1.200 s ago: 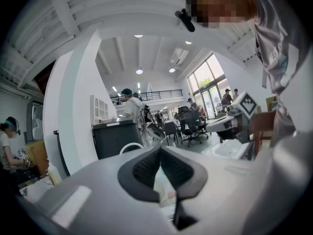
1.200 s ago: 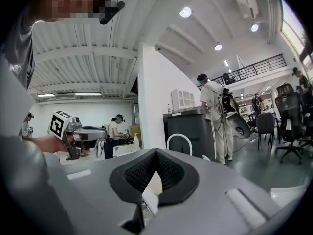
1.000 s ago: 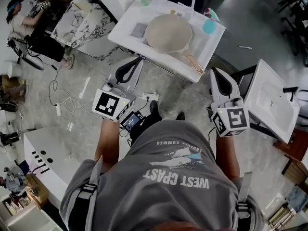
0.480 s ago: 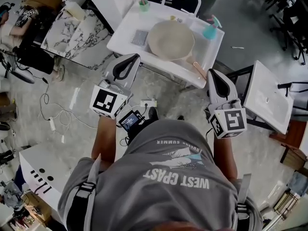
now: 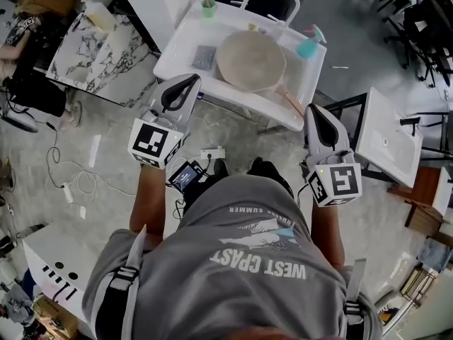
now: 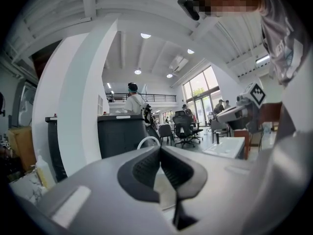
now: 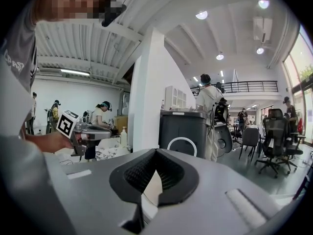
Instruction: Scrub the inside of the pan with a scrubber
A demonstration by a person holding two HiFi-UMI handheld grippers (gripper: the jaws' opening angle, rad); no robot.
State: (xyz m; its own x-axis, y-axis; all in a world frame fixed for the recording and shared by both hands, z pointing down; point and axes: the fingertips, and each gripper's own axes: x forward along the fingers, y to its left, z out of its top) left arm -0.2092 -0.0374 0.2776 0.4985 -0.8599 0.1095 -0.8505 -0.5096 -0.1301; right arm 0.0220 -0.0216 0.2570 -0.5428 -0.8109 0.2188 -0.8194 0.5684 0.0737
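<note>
Marbled grey floor (image 5: 233, 129), open-plan workshop. Only the head view shows the work area. White table (image 5: 180, 48) ahead of the person, pan (image 5: 249, 59) sits mid-table. Grey scrubber (image 5: 204, 57) lies flat just left of the pan, apart from it. Green cup (image 5: 207, 7) at the far-left corner, teal bottle (image 5: 309, 46) just right of the pan. Second white table (image 5: 388, 137) off to the right, well apart.

Gripper views look level across the room instead: white pillar (image 7: 146, 97), dark bin (image 7: 188, 129), people standing, office chairs (image 7: 274, 131). Can't pick out pan or scrubber in either. Left gripper view catches the other gripper's marker cube (image 6: 254, 93) at its right side. Right gripper view catches the left one's cube at its left side, in a bare hand (image 7: 46, 142).

Pose: both forearms out front, elbows bent. Left gripper (image 5: 185, 82) is close to the table's near-left edge. Right gripper (image 5: 316, 112) is off the near-right corner. Both noses aim at the table, touching nothing.

Claws: both have their tips pressed together and hold nothing.

Pan long axis is diagonal. Handle (image 5: 289, 99) runs from the bowl toward the near-right, ending close to the near edge, roughly toward the right gripper.
</note>
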